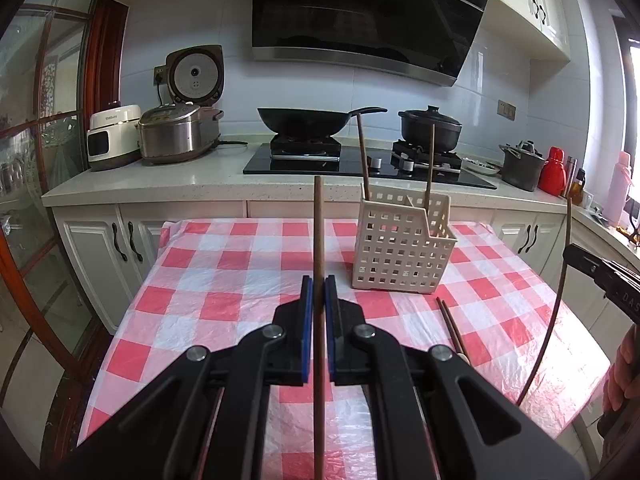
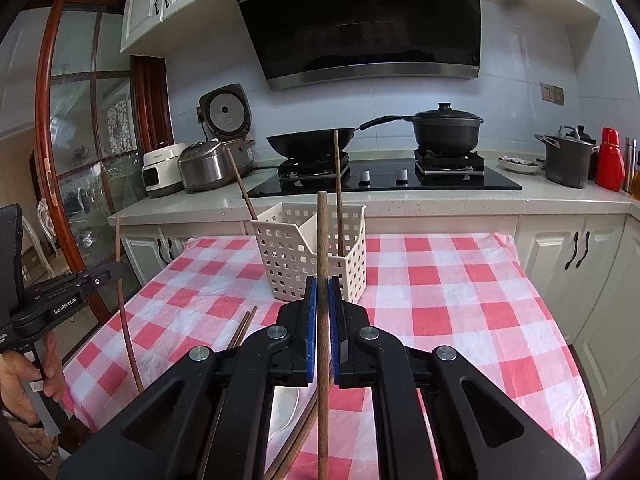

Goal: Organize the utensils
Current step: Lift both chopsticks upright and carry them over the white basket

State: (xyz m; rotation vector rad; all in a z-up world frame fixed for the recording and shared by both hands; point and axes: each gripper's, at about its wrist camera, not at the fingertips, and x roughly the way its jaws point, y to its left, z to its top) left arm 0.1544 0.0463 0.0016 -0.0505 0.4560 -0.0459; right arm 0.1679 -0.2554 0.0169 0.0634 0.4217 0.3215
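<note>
My left gripper [image 1: 319,286] is shut on a brown wooden chopstick [image 1: 319,232], held upright above the checked table. My right gripper [image 2: 322,288] is shut on another brown chopstick [image 2: 322,240], also upright, just in front of the white perforated utensil basket [image 2: 296,256]. The basket [image 1: 400,248] stands on the table's far middle with two chopsticks [image 1: 363,152] standing in it. A loose pair of chopsticks [image 1: 450,326] lies on the cloth near the basket; it also shows in the right wrist view [image 2: 243,326]. The right gripper's body shows at the left wrist view's right edge [image 1: 604,276], and the left gripper's body at the right wrist view's left edge [image 2: 60,300].
The table has a red and white checked plastic cloth [image 1: 224,280]. Behind it is a counter with a hob, a wok [image 1: 304,120], a black pot [image 1: 430,126], rice cookers [image 1: 176,136] and bottles [image 1: 554,170]. A metal spoon bowl [image 2: 284,408] lies under my right gripper.
</note>
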